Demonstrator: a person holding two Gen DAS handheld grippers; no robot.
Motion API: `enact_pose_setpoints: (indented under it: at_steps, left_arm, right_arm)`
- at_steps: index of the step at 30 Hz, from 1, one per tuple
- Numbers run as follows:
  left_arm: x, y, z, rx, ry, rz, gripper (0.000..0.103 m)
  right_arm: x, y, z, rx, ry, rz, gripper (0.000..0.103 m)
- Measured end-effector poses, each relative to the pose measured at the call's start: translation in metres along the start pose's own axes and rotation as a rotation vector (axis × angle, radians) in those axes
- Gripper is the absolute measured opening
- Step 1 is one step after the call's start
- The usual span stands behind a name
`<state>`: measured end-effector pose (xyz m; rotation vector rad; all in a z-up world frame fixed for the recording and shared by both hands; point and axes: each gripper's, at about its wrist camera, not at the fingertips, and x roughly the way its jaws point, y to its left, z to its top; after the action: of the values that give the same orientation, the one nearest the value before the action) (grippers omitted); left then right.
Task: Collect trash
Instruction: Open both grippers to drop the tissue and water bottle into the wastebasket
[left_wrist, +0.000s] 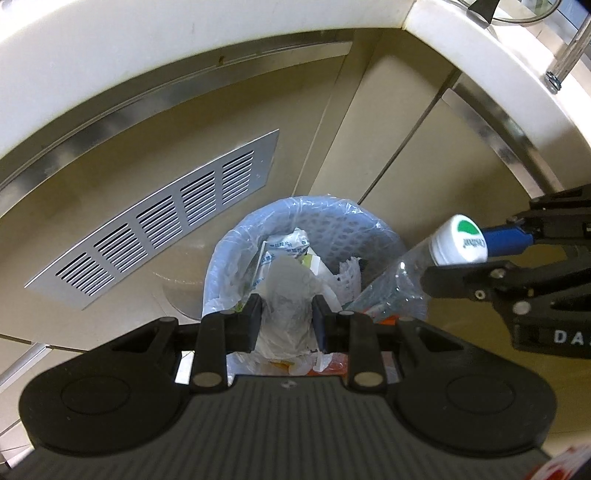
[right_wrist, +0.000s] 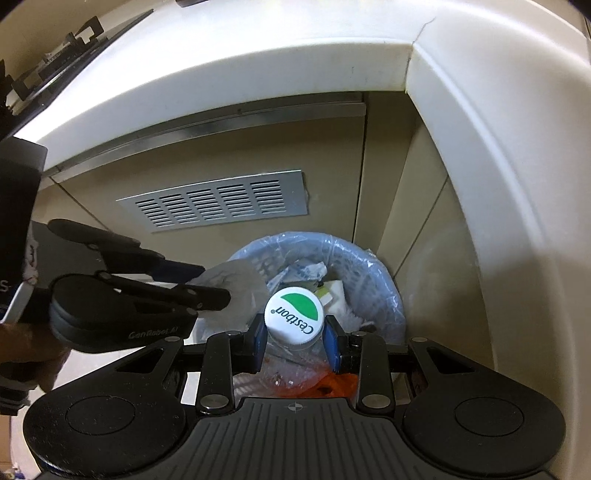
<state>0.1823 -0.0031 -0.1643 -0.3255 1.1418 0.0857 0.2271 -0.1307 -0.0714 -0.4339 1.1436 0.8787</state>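
Bin: the lined waste bin (left_wrist: 373, 236) stands on the floor in the cabinet corner, already part full of wrappers; everything below is placed against it.
Key relation: both loads hang directly over the bin's mouth, so the coming move looks like a simple let-go.
Bottle: the clear plastic bottle (right_wrist: 291, 321) is above the bin's right half, long axis steeply tilted, white cap up, base toward the liner.
Right tongs (right_wrist: 295, 341): clenched on the bottle's neck just under the cap, pointing down.
Wad: a crumpled plastic wad (left_wrist: 286, 295) above the bin's centre.
Left tongs (left_wrist: 286, 319): clenched on the wad, pointing down, equally near.
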Motion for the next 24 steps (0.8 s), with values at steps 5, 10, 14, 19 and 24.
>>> enact_pose_setpoints:
  at_steps: [5,10,14,19,24]
  left_arm:
    - [0.006,0.004,-0.001,-0.007,-0.005,0.000,0.026]
    - [0.008,0.005,0.000,-0.003,-0.008,-0.009,0.026]
    - [0.011,0.005,0.002,0.002,-0.006,-0.010,0.026]
    - [0.015,0.002,0.003,0.011,-0.001,-0.010,0.026]
    - [0.018,0.002,0.003,0.005,0.005,-0.009,0.026]
  right_arm:
    - [0.003,0.005,-0.001,-0.008,-0.039,-0.016,0.032]
    - [-0.003,0.002,-0.007,0.019,-0.075,-0.023,0.033]
    - [-0.013,0.001,-0.010,0.027,-0.106,-0.018,0.057]
    - [-0.019,0.002,-0.015,0.025,-0.119,-0.015,0.058]
    - [-0.026,0.004,-0.015,0.014,-0.131,-0.034,0.060]
